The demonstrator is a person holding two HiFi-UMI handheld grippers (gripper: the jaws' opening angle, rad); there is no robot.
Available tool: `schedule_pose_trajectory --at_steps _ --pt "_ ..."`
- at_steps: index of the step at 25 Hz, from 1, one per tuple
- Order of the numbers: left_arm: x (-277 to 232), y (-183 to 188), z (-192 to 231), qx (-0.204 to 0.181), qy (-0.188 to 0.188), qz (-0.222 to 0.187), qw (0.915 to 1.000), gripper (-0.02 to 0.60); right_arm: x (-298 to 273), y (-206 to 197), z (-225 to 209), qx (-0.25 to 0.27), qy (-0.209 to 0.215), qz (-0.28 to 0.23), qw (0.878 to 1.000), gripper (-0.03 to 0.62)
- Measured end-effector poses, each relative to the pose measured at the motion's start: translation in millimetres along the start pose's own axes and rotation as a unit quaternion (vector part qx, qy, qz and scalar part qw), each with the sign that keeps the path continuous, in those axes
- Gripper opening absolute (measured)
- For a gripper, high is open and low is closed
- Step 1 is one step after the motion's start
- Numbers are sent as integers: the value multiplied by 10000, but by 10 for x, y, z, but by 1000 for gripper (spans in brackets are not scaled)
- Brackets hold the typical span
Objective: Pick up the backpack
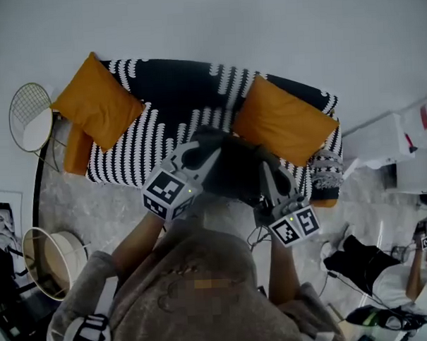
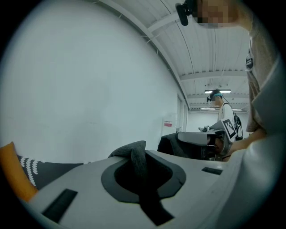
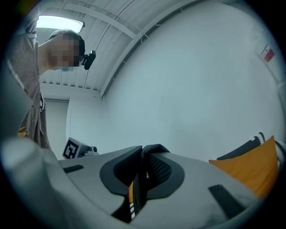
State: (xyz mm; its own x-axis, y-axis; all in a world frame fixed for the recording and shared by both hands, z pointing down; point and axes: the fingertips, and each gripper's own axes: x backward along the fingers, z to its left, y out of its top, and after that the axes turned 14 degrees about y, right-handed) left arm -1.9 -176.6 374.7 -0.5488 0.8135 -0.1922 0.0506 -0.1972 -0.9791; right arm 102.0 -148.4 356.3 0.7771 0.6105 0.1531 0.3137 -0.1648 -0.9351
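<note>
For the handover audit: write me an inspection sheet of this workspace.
Surface: sofa with a black-and-white cover, on a pale floor.
Job's things: dark backpack held in front of the sofa between both grippers.
Clutter: orange cushions on the sofa.
Grippers: left gripper shut on a backpack strap; right gripper shut on another strap.
Cables: thin cables on the floor at right.
Surroundings: wire-frame table at left; another person at right.
</note>
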Motion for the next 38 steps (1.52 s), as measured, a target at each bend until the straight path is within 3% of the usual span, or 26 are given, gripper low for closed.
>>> schedule_pose_trajectory --at_steps 8,18,38 --pt "733 -48 -219 -5 74 -39 10000 28 272 -93 682 -188 235 -14 9995 26" --pt "1261 -137 -540 167 373 -78 9991 28 598 -208 1184 -143 506 132 9985 26" --pt "1269 -245 -889 334 149 163 9992 28 911 -196 1199 -221 354 69 9991 28"
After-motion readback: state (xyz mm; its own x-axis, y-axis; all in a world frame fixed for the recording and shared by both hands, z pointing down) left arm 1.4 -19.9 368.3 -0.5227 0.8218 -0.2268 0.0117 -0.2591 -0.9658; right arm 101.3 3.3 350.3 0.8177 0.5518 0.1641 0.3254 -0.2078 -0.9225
